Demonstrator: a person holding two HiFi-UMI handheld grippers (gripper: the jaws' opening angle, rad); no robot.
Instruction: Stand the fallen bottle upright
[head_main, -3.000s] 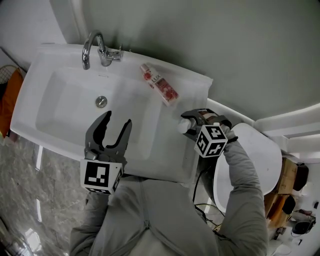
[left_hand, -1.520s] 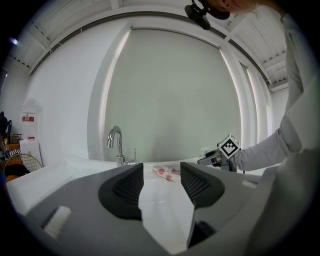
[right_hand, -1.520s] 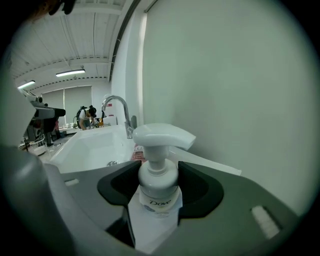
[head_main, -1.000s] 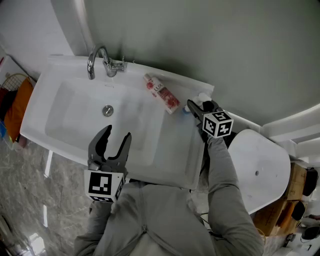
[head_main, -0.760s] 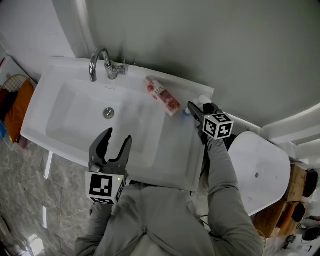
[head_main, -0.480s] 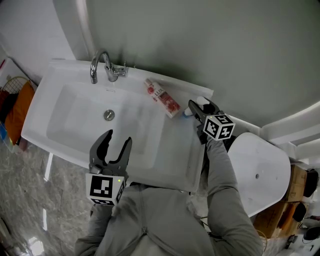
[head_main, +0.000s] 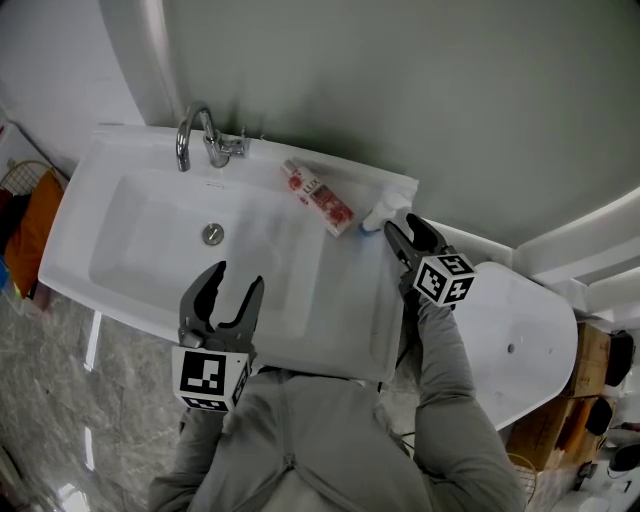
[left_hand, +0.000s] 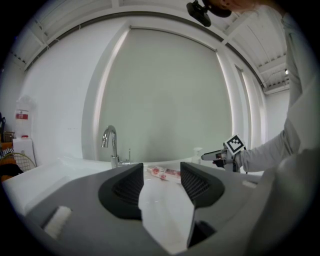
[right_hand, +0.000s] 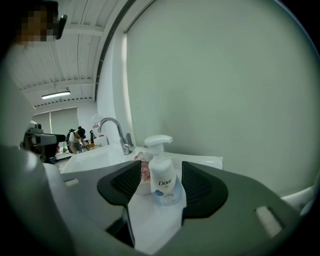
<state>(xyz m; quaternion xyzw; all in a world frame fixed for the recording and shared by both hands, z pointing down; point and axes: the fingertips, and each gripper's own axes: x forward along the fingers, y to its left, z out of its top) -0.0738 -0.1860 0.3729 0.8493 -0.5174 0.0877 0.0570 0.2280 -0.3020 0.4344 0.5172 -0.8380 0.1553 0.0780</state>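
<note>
Grey-green wall runs behind a white washbasin (head_main: 92, 172), which stands over a grey marbled floor (head_main: 60, 400). A chrome tap (head_main: 196, 136) rises at the back edge, left of the middle, and the drain (head_main: 212, 234) sits in the bowl below it.

On the back ledge, right of the tap, a pink and red tube (head_main: 318, 197) lies flat and slanted, with its far end towards the back right corner. Just beside that end, at the back right corner of the washbasin, the white pump bottle (head_main: 383, 211) stands upright on its pale blue base, its pump head on top. The right gripper view shows it straight ahead with the tube lying close behind it.

The right gripper (head_main: 402, 229) hangs near the bottle at the right edge of the washbasin and points at it. Its jaws stand apart and touch nothing; the bottle is out beyond their tips and free of them. The marker cube (head_main: 443, 279) rides behind the jaws, and a grey sleeve (head_main: 445, 370) leads back from it.

The left gripper (head_main: 233, 281) hovers over the front edge of the washbasin, well apart from the bottle and the tube. Its jaws also stand apart, with only the white bowl between them.

To the right of the washbasin is a white oval lid (head_main: 520, 340). At the far left, past the left edge, an orange cloth (head_main: 28, 215) hangs by a wire basket.
</note>
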